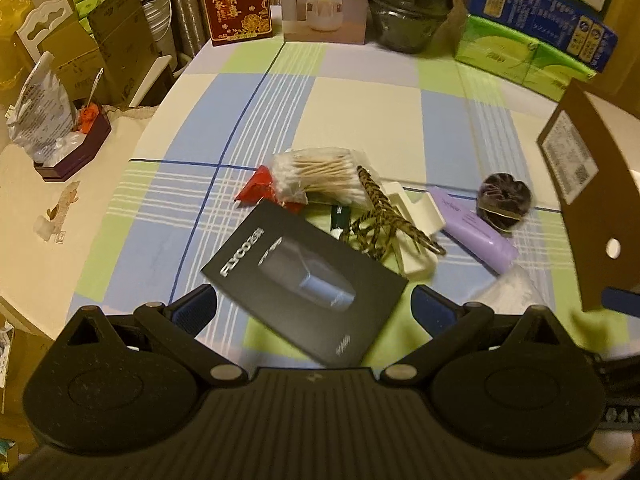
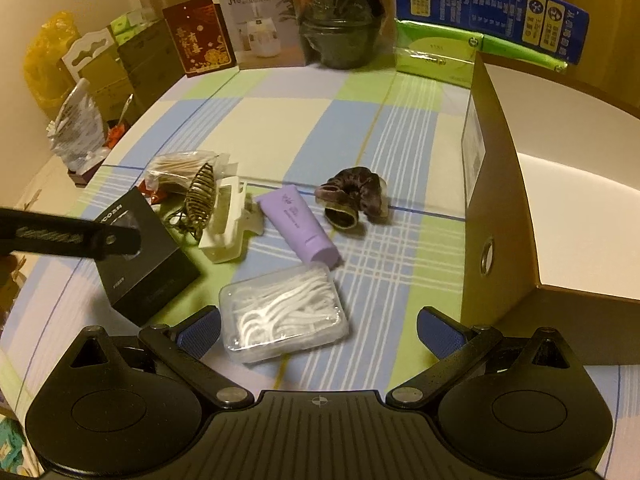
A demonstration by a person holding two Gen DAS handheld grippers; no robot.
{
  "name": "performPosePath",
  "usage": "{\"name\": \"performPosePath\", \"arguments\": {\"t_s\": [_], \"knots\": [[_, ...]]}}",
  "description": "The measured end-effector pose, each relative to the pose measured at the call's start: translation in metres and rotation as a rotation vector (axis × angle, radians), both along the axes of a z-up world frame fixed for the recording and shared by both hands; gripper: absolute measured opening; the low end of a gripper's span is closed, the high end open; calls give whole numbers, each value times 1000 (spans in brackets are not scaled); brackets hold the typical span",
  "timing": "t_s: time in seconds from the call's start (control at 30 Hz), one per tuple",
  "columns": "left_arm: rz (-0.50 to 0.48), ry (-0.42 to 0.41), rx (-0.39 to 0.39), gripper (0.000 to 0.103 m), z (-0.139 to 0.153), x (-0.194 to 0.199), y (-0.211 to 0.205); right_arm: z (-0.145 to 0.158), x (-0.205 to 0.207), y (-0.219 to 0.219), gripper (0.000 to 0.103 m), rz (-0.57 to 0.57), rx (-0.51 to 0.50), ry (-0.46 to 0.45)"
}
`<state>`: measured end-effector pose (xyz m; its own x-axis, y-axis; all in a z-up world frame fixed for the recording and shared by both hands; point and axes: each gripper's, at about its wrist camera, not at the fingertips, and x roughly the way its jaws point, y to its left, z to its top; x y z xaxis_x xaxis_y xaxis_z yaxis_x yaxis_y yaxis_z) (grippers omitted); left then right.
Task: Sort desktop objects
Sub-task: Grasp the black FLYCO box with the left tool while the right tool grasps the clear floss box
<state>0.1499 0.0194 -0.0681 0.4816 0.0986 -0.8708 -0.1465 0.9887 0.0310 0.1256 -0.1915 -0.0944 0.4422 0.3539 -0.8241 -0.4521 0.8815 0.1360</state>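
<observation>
Checked cloth in blue, green and cream [image 1: 360, 112] covers the table, and small things lie in a pile in the middle.

A black shaver box [image 1: 304, 284] lies flat, right between the spread fingers of the left gripper [image 1: 314, 308]. The left gripper is wide open and holds nothing.

A clear box of floss picks [image 2: 284, 314] lies between the fingers of the right gripper [image 2: 318, 330]. That gripper is wide open too, with nothing in it.

Just past the shaver box are a bag of cotton swabs [image 1: 320, 174], a striped brown hair clip [image 1: 376, 216] and a white hair clip [image 2: 226, 222]. The brown clip rests on the white one. Beside them lies a purple tube [image 2: 300, 226], and near it a dark scrunchie [image 2: 352, 200].

On the right stands a big brown cardboard box [image 2: 500, 200], open at the top.

At the back of the table stand a red box [image 1: 236, 4], a white humidifier box [image 1: 324, 4], a dark pot [image 2: 340, 28] and green tissue packs [image 1: 516, 54].
</observation>
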Motion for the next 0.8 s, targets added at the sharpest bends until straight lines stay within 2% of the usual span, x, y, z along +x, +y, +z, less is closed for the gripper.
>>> {"name": "performPosePath", "arguments": {"t_s": [0.4, 0.57, 0.8], "knots": [[32, 51, 38, 102, -34, 42, -1, -8, 4, -5, 101, -24, -6, 30], [6, 86, 123, 102, -42, 41, -4, -12, 4, -2, 101, -13, -9, 43], [26, 114, 46, 102, -40, 17, 23, -18, 4, 4, 101, -13, 4, 82]]}}
